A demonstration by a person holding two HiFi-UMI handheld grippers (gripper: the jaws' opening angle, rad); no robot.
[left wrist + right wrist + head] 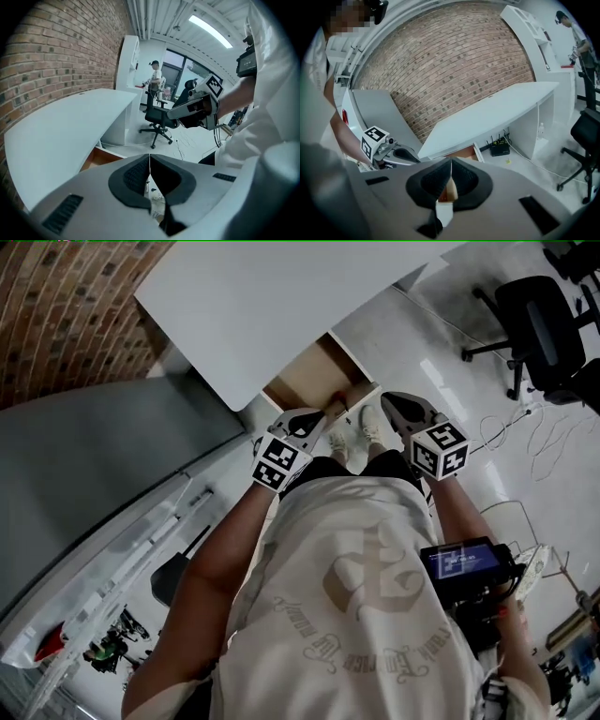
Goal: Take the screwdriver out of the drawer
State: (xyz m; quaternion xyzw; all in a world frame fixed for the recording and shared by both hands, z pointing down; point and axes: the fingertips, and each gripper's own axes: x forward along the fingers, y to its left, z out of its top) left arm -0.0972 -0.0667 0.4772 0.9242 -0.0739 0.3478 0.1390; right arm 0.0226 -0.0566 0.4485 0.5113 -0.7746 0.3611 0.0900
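The drawer (317, 377) stands pulled out from under the white desk (253, 306), its wooden inside showing. I cannot make out the screwdriver in any view. My left gripper (328, 412) hovers over the drawer's near corner, shut and empty; in the left gripper view its pads (140, 174) meet along a thin line. My right gripper (387, 400) hangs just right of the drawer front, also shut and empty. In the right gripper view its pads (441, 180) are closed, with the drawer (465, 152) beyond and the left gripper (396, 153) to the left.
A brick wall (66, 306) runs along the left. A black office chair (544, 324) and loose cables (544, 432) are on the floor at right. A black router (499, 149) sits under the desk. A person (155, 77) stands far off. My shoes (352, 435) are by the drawer.
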